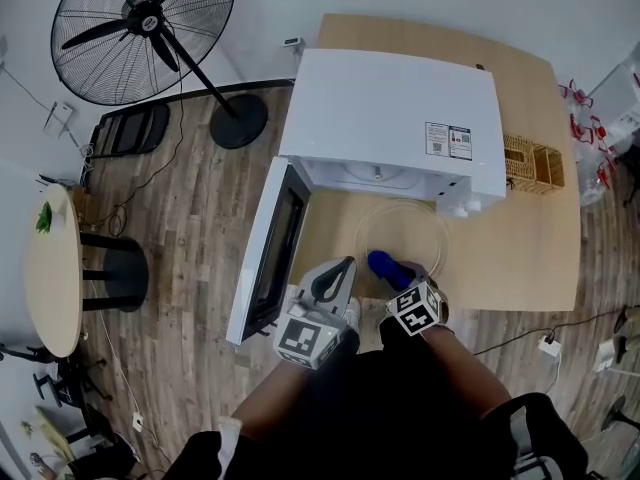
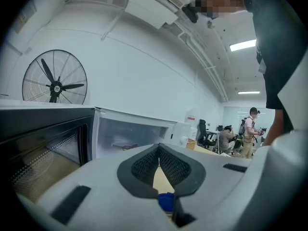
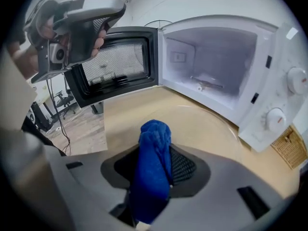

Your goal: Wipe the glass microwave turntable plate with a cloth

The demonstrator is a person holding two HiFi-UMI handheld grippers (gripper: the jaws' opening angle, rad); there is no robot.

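Open-plan office, maybe lab: beyond the left gripper (image 2: 159, 153), people (image 2: 249, 131), office chairs (image 2: 202, 131), ceiling strip lights (image 2: 243, 45). Left of it, big pedestal fan (image 1: 143, 30); power strip (image 1: 548, 345) on wood-plank floor (image 1: 190, 298).

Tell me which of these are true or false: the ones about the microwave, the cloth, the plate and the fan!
1. The microwave door is open. True.
2. The blue cloth lies on the floor. False: the right gripper has its fingers shut on it.
3. The glass plate sits inside the microwave. False: it lies on the table in front of it.
4. A big fan stands on the floor. True.
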